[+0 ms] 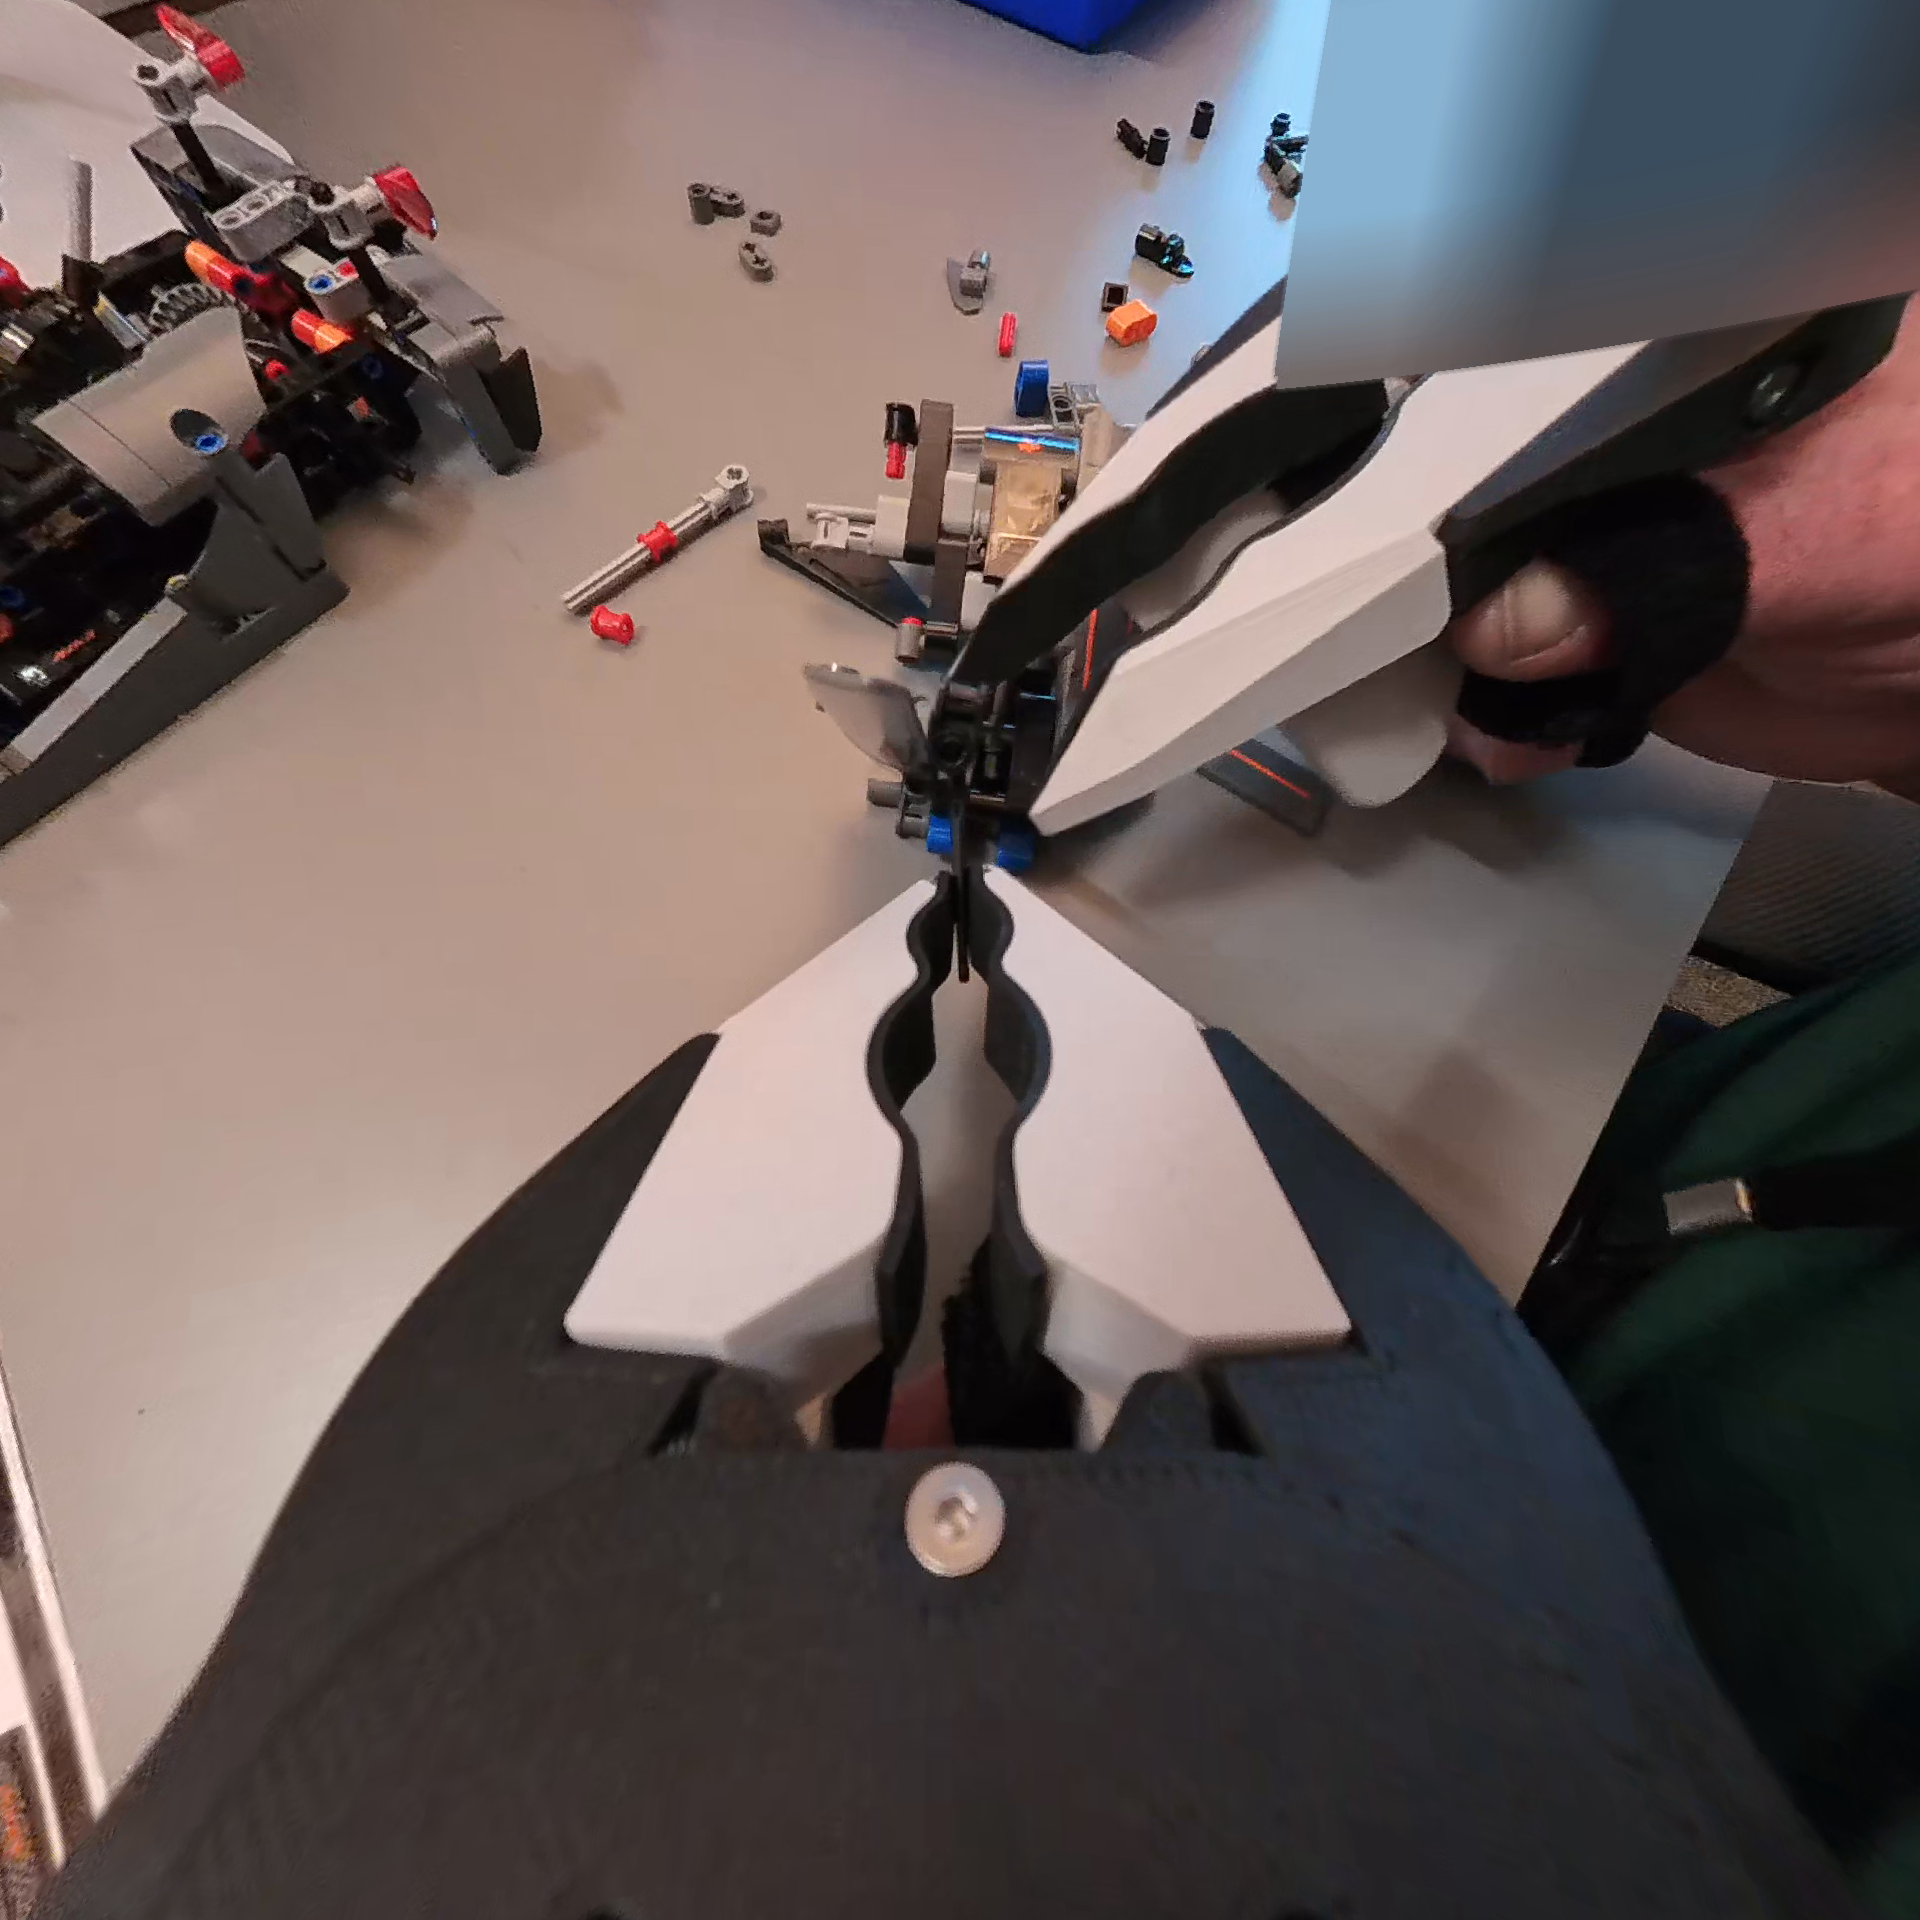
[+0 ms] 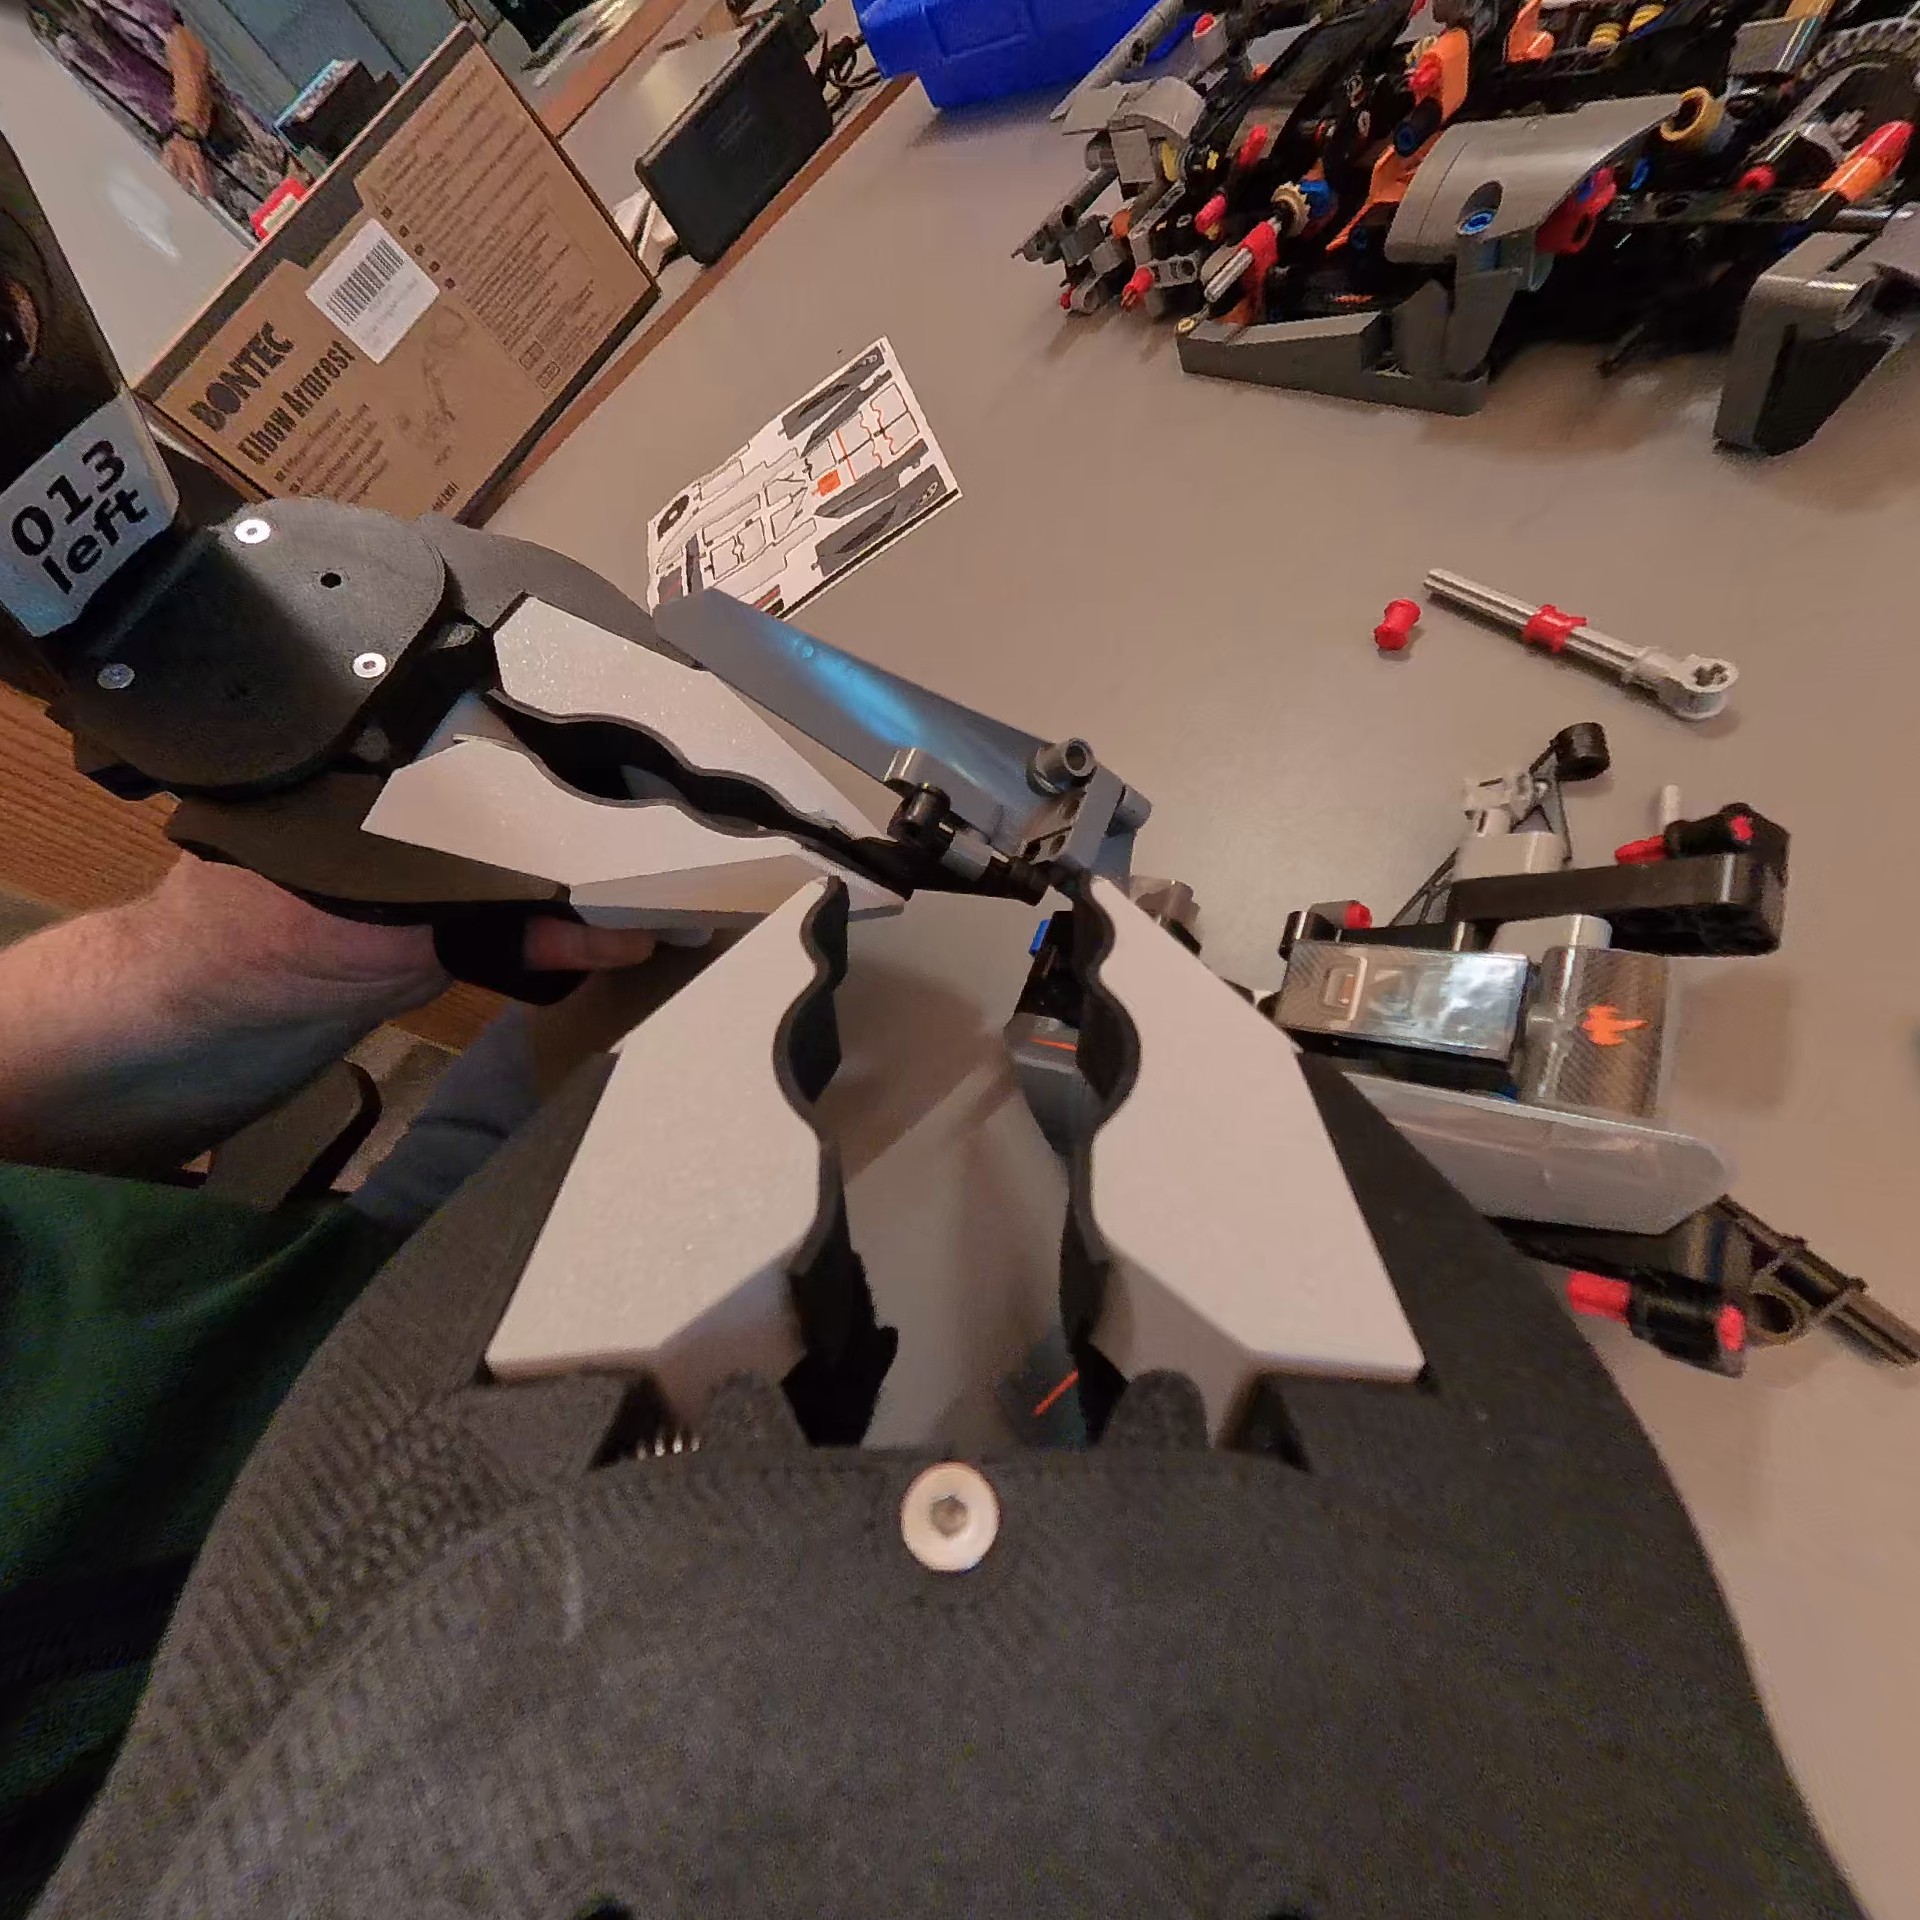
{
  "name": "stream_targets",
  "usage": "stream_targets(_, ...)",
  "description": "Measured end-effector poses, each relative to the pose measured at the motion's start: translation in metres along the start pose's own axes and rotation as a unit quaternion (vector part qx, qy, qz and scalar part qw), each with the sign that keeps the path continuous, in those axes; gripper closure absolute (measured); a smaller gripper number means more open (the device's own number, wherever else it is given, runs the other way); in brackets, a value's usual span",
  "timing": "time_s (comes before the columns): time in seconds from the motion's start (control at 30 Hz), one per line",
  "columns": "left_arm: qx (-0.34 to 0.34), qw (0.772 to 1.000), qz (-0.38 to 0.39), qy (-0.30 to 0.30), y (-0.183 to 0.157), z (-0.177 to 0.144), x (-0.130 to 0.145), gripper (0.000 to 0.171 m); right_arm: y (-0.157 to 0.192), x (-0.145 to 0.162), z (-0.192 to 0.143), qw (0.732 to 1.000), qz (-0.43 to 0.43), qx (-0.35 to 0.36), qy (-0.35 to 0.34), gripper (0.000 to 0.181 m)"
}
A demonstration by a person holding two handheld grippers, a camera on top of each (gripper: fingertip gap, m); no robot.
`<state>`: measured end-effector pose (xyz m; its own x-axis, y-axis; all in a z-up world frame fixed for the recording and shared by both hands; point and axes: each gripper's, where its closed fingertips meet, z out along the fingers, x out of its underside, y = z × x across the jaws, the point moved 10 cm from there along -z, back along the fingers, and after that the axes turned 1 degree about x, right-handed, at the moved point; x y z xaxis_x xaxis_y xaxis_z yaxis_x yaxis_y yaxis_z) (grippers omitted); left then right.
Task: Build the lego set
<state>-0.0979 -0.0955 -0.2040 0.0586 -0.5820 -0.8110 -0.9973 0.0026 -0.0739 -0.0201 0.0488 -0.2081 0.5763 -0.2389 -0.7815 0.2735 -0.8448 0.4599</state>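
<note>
My left gripper (image 1: 961,894) is shut on a thin black edge of a small sub-assembly (image 1: 971,753) with a grey panel (image 2: 831,686) and blue pins, held just above the grey table (image 1: 468,935). It also shows in the right wrist view (image 2: 899,862), coming in from the left. My right gripper (image 2: 961,894) is open. Its fingers straddle the other end of the same sub-assembly, and a dark part with an orange line (image 2: 1049,1039) lies against the right finger. The right gripper comes in from the upper right in the left wrist view (image 1: 997,758).
A large part-built car model (image 1: 208,343) stands at the far left, and shows top right in the right wrist view (image 2: 1558,187). A second sub-assembly (image 2: 1507,987), a grey axle with a red bush (image 1: 655,545), loose small pieces (image 1: 1132,322), a sticker sheet (image 2: 800,478) and a cardboard box (image 2: 416,301) lie around. Left and right tips are no more than a few centimetres apart. It is some 15 cm from my right tips to the large part-built car model (image 1: 208,343). Look for it in the right wrist view (image 2: 1607,131) too.
</note>
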Motion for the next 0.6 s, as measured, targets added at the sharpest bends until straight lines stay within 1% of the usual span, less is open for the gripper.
stream_targets(0.13,0.0,1.0,0.007,0.001,0.0017,-0.0005,0.0,0.171,0.0002,0.0002,0.0015,1.0,0.014,-0.002,-0.006,0.142)
stream_targets(0.33,-0.002,1.0,0.02,0.001,0.0017,0.0,-0.0015,0.171,-0.0024,0.0022,0.0028,0.998,0.055,-0.012,-0.01,0.14)
stream_targets(0.6,0.009,1.0,0.021,-0.001,0.0064,0.0011,-0.0019,0.171,-0.0039,0.0005,0.0051,0.999,0.052,-0.011,-0.01,0.144)
